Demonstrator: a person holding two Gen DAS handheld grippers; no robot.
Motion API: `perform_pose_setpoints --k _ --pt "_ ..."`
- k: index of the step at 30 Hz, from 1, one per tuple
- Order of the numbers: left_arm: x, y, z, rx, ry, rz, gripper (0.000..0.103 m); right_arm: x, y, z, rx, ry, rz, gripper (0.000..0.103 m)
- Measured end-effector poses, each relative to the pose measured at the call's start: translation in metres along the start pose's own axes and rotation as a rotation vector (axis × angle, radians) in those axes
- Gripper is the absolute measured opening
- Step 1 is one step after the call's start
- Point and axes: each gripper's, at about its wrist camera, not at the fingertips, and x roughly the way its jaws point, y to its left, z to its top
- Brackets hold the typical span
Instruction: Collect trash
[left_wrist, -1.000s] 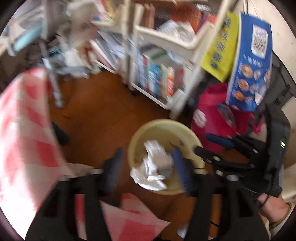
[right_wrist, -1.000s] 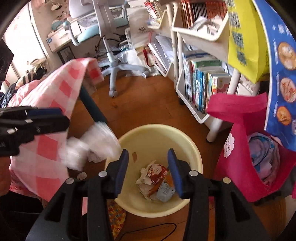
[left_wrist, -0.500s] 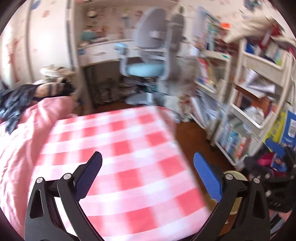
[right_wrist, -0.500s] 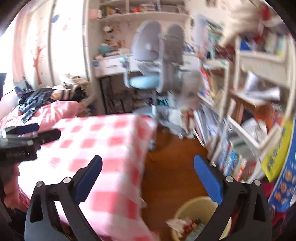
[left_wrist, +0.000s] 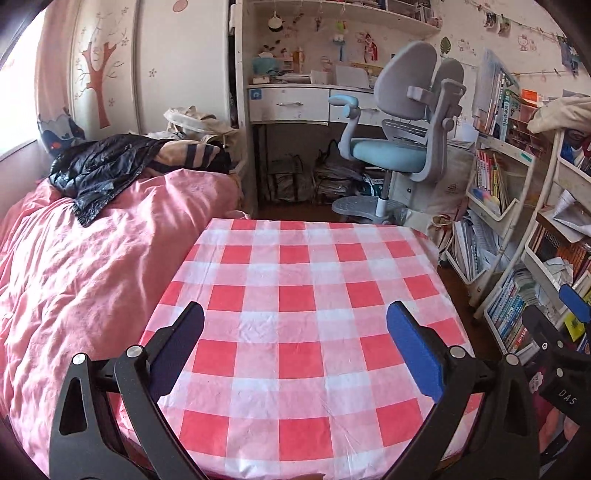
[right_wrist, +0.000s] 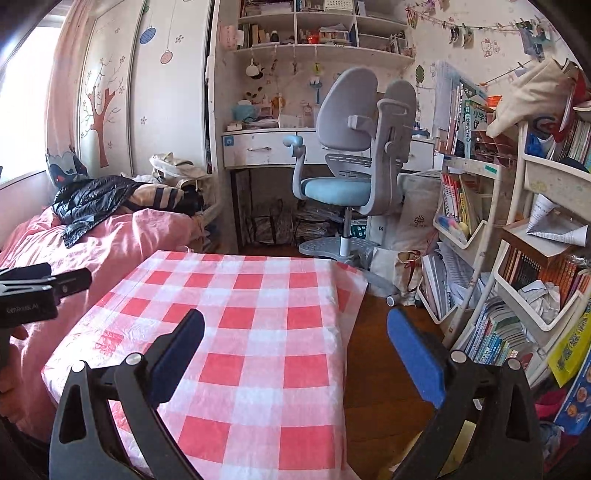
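My left gripper (left_wrist: 295, 332) is open, with nothing between its blue pads, and hangs over the table with the red-and-white checked cloth (left_wrist: 295, 266). My right gripper (right_wrist: 295, 332) is open too and holds nothing; it sits over the right edge of that table (right_wrist: 236, 295) and the wooden floor (right_wrist: 373, 350). The left wrist view catches one blue pad (left_wrist: 574, 308) of the right gripper at its right border. A sliver of the pale yellow bin (right_wrist: 468, 430) peeks out behind the right finger, mostly hidden.
A bed with a pink quilt (left_wrist: 74, 258) and a dark jacket (left_wrist: 99, 166) lies left of the table. Beyond it stand a grey-blue desk chair (right_wrist: 351, 162) and a desk. Crowded bookshelves (right_wrist: 517, 277) line the right side, with bags below them.
Both grippers have risen from the yellow bin, where crumpled paper was dropping in. Their jaws have spread wide, and both views have swung up to look across the checked table.
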Motion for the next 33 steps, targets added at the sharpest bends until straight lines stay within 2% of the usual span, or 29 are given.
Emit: perform_pose_setpoints --k 6,17,33 --pt "-0.004 -0.003 0.003 -0.007 -0.035 0.023 0.096 0.006 0.002 -0.002 -0.029 0.045 -0.023 0.095" --pt "-0.008 -0.007 0.006 0.019 -0.060 0.002 0.096 0.008 0.020 -0.004 -0.112 0.055 -0.024 0.095" --pt "-0.011 0.018 0.004 -0.015 -0.044 0.014 0.096 0.012 0.030 -0.002 -0.120 0.063 -0.034 0.095"
